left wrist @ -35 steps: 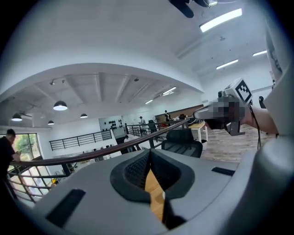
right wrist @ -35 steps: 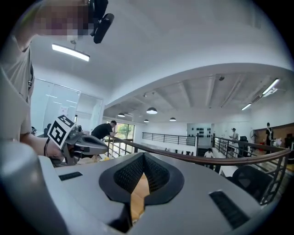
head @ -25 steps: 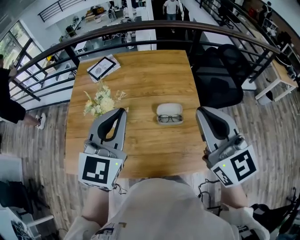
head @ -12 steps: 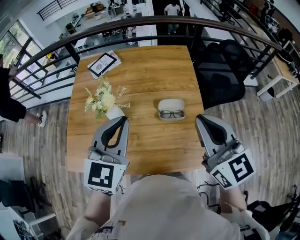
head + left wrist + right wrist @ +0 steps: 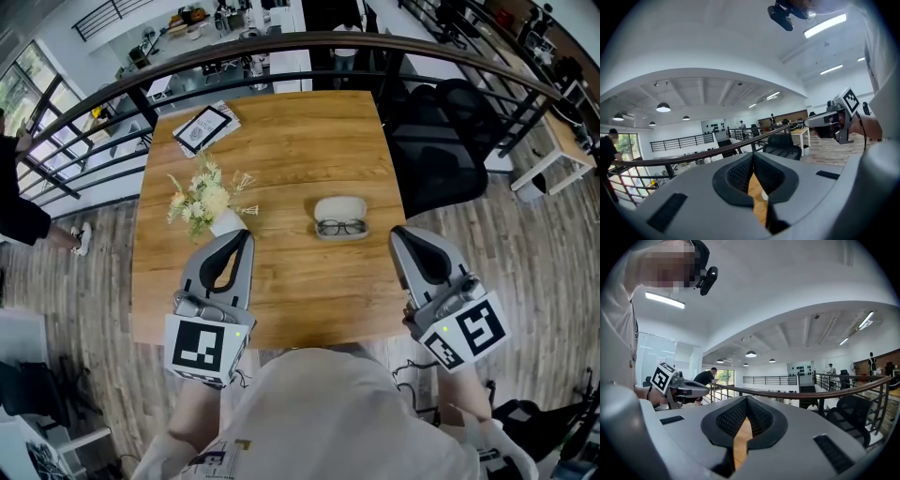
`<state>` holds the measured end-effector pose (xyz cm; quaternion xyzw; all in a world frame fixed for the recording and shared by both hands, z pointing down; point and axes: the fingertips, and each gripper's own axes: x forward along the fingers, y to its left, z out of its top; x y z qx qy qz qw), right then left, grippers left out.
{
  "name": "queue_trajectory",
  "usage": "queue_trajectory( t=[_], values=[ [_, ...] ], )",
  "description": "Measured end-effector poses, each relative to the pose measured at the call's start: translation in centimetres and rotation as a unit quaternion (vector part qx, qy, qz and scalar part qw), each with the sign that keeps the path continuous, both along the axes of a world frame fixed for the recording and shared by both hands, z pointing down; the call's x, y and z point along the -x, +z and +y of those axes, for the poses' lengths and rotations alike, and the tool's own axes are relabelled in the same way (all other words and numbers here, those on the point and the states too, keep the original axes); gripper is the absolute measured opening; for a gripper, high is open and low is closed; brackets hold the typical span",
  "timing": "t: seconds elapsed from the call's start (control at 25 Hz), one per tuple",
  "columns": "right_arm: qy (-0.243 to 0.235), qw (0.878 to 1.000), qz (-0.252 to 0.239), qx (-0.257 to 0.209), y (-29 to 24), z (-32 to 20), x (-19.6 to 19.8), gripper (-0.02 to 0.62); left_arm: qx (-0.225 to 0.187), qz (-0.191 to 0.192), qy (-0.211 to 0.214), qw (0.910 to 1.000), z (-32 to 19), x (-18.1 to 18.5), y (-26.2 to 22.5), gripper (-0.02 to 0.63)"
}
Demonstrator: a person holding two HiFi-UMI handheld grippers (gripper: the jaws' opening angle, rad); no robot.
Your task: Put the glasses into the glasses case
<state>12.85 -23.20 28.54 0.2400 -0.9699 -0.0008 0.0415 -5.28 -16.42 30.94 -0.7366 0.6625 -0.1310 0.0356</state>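
Note:
A white glasses case [image 5: 339,207] lies right of the wooden table's [image 5: 281,150] middle. Dark-framed glasses [image 5: 340,227] rest at its near edge; whether they lie inside it I cannot tell. My left gripper [image 5: 246,234] hovers over the table's near left, its jaws meeting at the tips with nothing between them. My right gripper [image 5: 396,234] hangs at the table's near right corner, shut and empty. Both point away from me, with the case between them and a little farther off. In the left gripper view the closed jaws [image 5: 753,157] frame a strip of table. The right gripper view shows the same [image 5: 746,399].
A small bunch of pale flowers [image 5: 201,197] stands just beyond the left gripper. A framed card [image 5: 204,129] lies at the far left corner. A black chair [image 5: 441,141] stands to the table's right, and a dark railing [image 5: 281,47] runs behind it.
Both grippers sank a little and sit slightly nearer the table's front edge. The jaws stayed shut. Case and glasses did not move on the table.

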Motion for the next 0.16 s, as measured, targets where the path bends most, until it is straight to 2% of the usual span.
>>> queue_trajectory(
  t=[0.16],
  values=[
    [0.001,1.0,0.003,0.001,-0.16,0.22,0.17,0.026,-0.005,0.004,0.003,1.0,0.21,0.16,-0.46,0.017]
  ],
)
